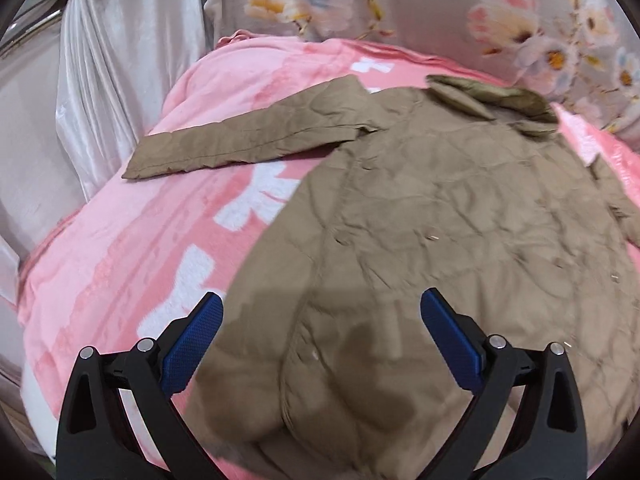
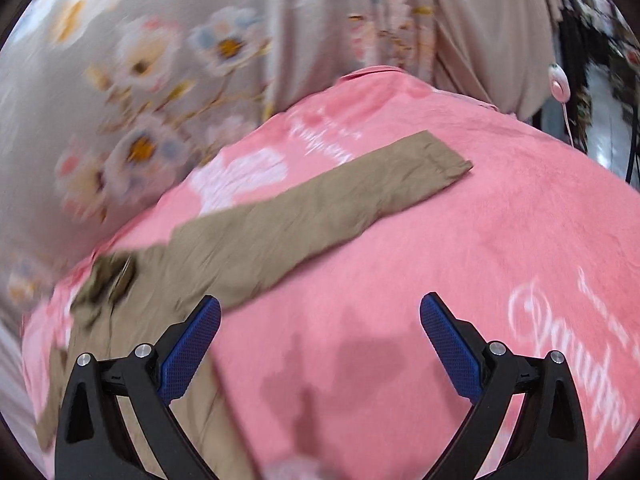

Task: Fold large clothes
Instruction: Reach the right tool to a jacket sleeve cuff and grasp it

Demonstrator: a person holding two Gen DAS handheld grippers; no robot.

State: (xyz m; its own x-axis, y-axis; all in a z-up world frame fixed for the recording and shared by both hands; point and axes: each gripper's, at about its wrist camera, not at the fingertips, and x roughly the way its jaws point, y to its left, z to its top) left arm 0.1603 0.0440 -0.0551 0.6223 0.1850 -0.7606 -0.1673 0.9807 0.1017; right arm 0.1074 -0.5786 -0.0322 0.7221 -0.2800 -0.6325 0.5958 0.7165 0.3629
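The coat (image 1: 420, 208) lies flat on the pink blanket (image 1: 120, 248) of the bed, collar (image 1: 492, 100) at about 1 o'clock in the left view, body filling the middle. One sleeve (image 1: 240, 140) stretches straight out toward 10 o'clock; in the right view the other sleeve (image 2: 320, 200) runs out toward 1 o'clock, its cuff resting on the blanket. Neither sleeve is turned in over the body and no fold shows anywhere, so I judge the task barely begun: the coat is spread, and every fold is left to do.

The left tongs (image 1: 322, 308) hover over the hem with jaws wide, holding nothing. The right tongs (image 2: 320, 308) are also wide and empty, above bare blanket at the coat's side edge. Floral fabric (image 2: 140, 80) lies beyond the blanket at 12 o'clock. Tucking in the sleeves looks like the natural first fold.
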